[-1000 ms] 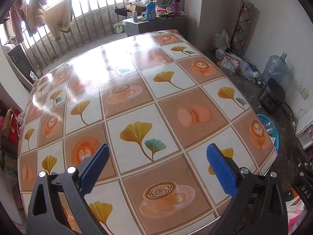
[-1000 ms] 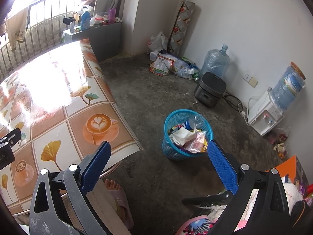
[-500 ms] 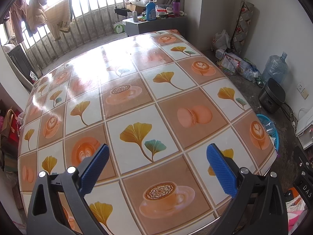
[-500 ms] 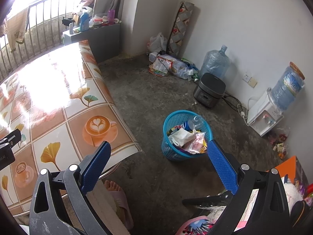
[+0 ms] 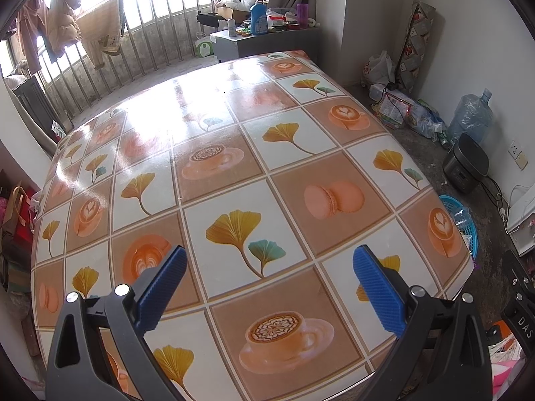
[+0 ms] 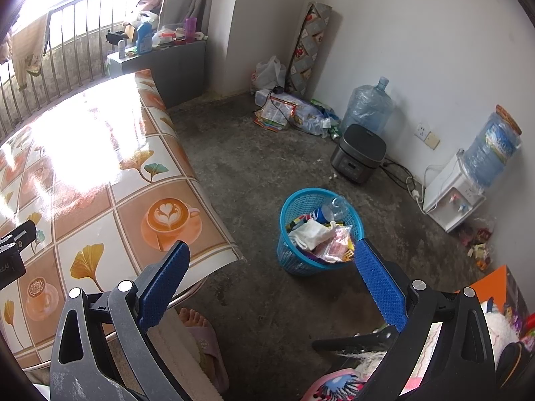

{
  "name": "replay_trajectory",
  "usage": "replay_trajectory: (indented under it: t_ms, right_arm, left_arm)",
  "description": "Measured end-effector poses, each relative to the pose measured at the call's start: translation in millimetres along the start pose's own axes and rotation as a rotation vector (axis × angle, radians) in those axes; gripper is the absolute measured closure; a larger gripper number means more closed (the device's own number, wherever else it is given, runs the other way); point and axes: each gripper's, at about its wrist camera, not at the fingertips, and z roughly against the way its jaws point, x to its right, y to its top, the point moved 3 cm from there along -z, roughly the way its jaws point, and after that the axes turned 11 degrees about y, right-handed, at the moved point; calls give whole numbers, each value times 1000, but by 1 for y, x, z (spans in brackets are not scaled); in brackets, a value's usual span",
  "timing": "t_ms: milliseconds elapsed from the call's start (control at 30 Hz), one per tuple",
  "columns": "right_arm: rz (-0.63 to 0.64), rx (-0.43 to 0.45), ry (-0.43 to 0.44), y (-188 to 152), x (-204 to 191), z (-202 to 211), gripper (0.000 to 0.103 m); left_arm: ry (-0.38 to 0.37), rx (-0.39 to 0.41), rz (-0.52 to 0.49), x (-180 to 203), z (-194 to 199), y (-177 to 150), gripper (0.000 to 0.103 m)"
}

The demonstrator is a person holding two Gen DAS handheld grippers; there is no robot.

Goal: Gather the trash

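Blue mesh wastebasket [image 6: 319, 230] is sitting at twelve o'clock from the right gripper [image 6: 272, 280]; both it and the left gripper [image 5: 269, 287] are gaping wide, holding nothing.

Surface [image 5: 234, 173]: glossy covering in a grid of white and terracotta squares; yellow ginkgo leaves with teal accents, orange latte cups, peach macarons.
Left hand-held gripper [image 5: 267, 284]: black frame, blue ribbed pads [image 5: 160, 287].
Right hand-held gripper [image 6: 272, 284]: black frame, blue ribbed pads [image 6: 381, 287].
Basket [image 6: 301, 264]: bright blue mesh; contents white, pink, yellow and blue.
Floor [image 6: 267, 153]: mottled dark grey.
Rice cooker [image 6: 357, 153]: black.
Water jug [image 6: 367, 108]: translucent pale blue.
Slipper [image 6: 209, 351]: pale pink.
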Motion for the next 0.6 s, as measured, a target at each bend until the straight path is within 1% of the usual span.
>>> replay_trajectory:
  t_ms: [600]
  right_arm:
    - [-1, 1, 0, 0, -1, 1, 8]
  left_arm:
    - [-2, -7, -5, 1, -1, -2, 6]
